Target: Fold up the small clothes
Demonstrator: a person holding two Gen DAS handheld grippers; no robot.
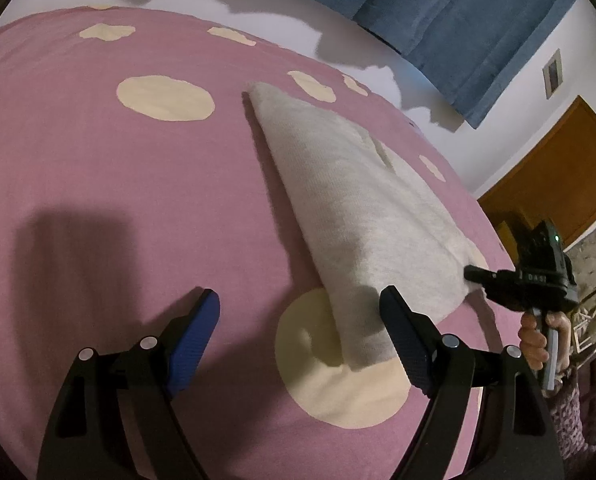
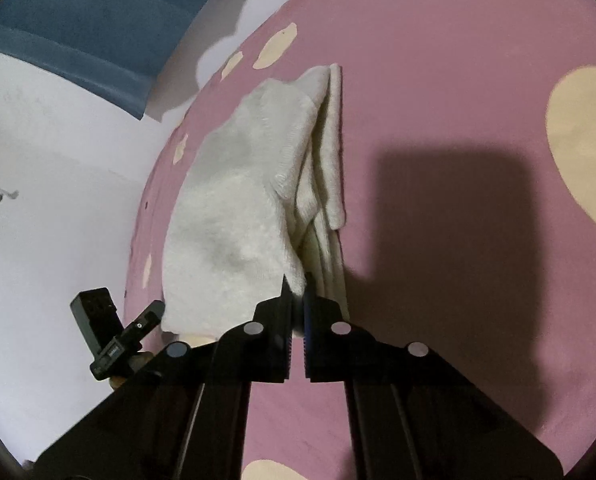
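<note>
Over the bedsheet (image 2: 438,80), the right hand-held gripper (image 2: 296,292) tilts downward, pinching the sock (image 2: 233,216).

Right gripper (image 2: 296,300) jaws pinch white garment (image 2: 233,208) corner over pink bedspread (image 2: 438,80).

Left wrist view: looks forward and down along its tongs (image 1: 302,320), close over the pink spotted bed (image 1: 117,184).
Right wrist view: same downward tilt, nearer the bed's far-left edge.
Shared: the white garment (image 1: 358,208) and the bed cover.
</note>
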